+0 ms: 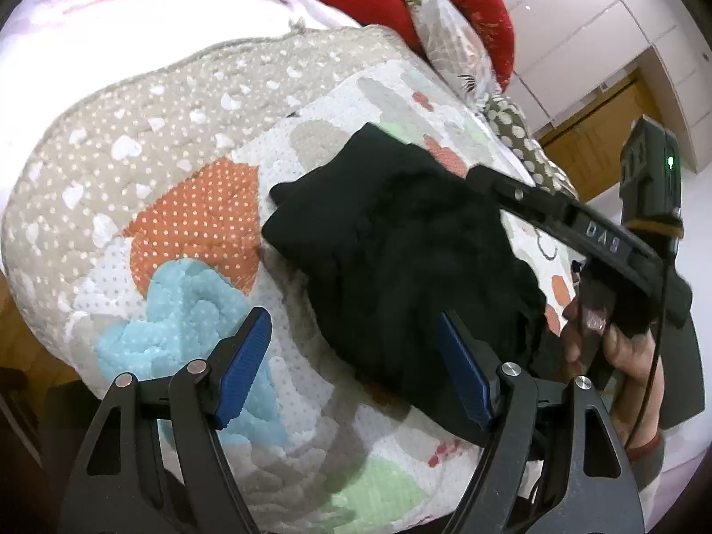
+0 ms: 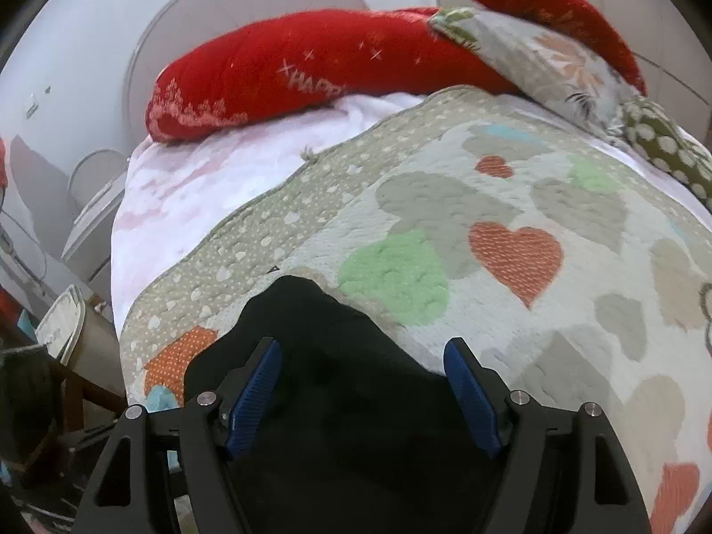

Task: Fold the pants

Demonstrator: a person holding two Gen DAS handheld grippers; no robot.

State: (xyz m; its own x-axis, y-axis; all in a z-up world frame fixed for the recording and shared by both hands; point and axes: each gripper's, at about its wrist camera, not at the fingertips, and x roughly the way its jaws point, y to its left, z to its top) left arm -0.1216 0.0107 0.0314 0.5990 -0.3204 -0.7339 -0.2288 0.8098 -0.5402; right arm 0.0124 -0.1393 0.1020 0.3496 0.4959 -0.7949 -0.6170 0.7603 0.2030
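Bed (image 2: 187, 187) fills both views, w/ a white-pink sheet over the far part and a quilt (image 2: 511, 311) w/ orange, green and grey hearts on the near part. At the head end lie a long red pillow (image 2: 276, 75), a grey floral pillow (image 2: 547, 62) and another red one behind it. White glossy cabinet doors (image 1: 592, 26) stand beyond the bed in the left wrist view; a round white-grey headboard panel (image 2: 249, 13) shows in the right wrist view. Black pants (image 1: 400, 249) lie bunched and partly folded on the quilt, just beside the big orange heart (image 1: 200, 222), towards the near edge. Right gripper (image 2: 362, 382) hovers over the pants, claw released, blue pads wide apart w/ black cloth seen below and between them but nothing pinched; from the left wrist view its black body reaches over the far side of the pants, w/ the person's hand (image 1: 623, 347) on the handle. Left gripper (image 1: 353, 369) is also released, pads wide: one pad sits over the bare quilt, the other over the near edge of the pants, gripping nothing.
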